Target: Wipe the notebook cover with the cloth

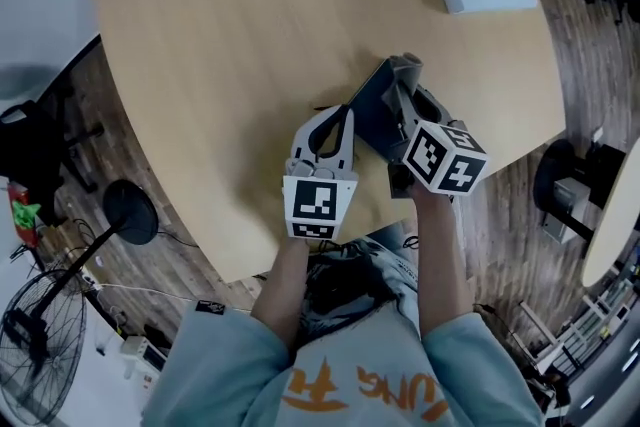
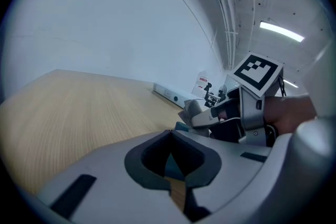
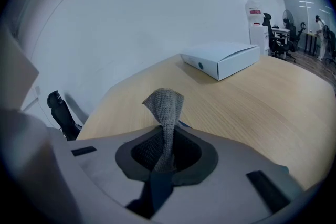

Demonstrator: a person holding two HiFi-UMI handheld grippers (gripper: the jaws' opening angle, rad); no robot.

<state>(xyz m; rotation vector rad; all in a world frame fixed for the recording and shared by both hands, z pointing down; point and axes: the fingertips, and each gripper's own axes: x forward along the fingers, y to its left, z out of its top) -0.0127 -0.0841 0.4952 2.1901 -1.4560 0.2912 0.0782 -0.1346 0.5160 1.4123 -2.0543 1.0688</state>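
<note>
On the worktop (image 1: 220, 35), the right tongs (image 1: 400, 100) pinch the cloth (image 1: 405, 70) just above the notebook (image 1: 372, 120), the left tongs (image 1: 342, 118) pressed together at its left side.

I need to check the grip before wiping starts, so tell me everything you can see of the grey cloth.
The grey knitted cloth looks soft and coarsely textured. It is bunched into a narrow strip, pinched between the shut jaws of the right hand-held gripper; its free end stands up past them, folded over at the top. In the head view it lies by the far end of the dark notebook on the light wooden table; whether it touches the cover cannot be told.
</note>
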